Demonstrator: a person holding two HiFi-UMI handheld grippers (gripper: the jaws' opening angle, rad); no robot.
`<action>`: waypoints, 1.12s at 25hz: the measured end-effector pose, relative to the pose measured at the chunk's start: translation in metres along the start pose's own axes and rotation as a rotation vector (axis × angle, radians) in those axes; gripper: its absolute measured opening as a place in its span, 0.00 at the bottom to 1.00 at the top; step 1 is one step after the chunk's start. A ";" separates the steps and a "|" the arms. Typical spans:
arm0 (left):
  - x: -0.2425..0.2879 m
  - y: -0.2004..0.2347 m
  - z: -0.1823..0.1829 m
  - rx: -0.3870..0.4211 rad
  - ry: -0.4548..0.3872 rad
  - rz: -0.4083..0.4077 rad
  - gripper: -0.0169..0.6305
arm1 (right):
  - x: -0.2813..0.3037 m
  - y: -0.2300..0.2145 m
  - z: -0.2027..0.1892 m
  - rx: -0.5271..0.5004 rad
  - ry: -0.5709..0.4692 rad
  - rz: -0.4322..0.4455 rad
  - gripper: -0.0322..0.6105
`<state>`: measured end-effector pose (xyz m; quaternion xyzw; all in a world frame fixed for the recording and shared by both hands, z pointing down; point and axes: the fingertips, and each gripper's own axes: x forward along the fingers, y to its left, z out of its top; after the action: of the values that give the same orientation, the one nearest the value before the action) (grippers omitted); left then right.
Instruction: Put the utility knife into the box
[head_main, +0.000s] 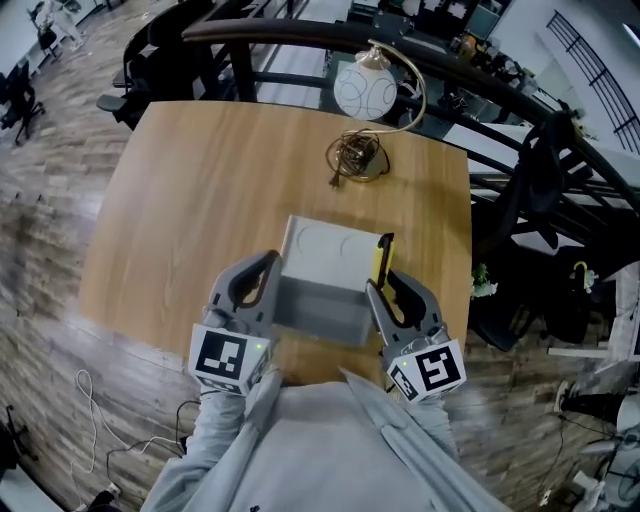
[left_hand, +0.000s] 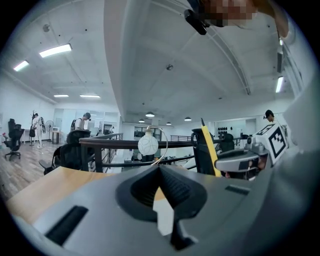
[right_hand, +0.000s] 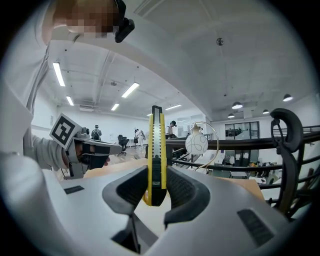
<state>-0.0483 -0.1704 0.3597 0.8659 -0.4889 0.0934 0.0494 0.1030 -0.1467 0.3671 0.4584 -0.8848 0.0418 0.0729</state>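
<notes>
Utility knife (right_hand: 155, 150), slim yellow-black bar

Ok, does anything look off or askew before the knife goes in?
Nothing stands out. The utility knife sits straight between the right gripper's jaws, at the box's right edge. The box lies open and flat on the table, and the lamp behind it stands upright.

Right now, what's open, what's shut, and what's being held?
Box: open, on the table.
Right gripper: fingers shut on the utility knife.
Utility knife: held upright, not yet in the box.
Left gripper: fingers shut, empty.
Globe lamp: standing upright.
</notes>
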 end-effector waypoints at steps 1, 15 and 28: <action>0.001 0.001 0.001 0.001 0.008 -0.007 0.05 | 0.000 -0.001 0.001 0.001 -0.001 -0.011 0.25; 0.007 0.007 -0.006 -0.027 -0.004 -0.062 0.05 | 0.002 0.005 -0.013 -0.020 0.067 -0.059 0.25; 0.009 0.009 -0.033 -0.063 0.024 -0.090 0.05 | 0.019 0.028 -0.094 -0.110 0.318 0.035 0.25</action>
<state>-0.0550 -0.1764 0.3942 0.8839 -0.4514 0.0860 0.0867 0.0777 -0.1328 0.4630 0.4257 -0.8709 0.0667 0.2364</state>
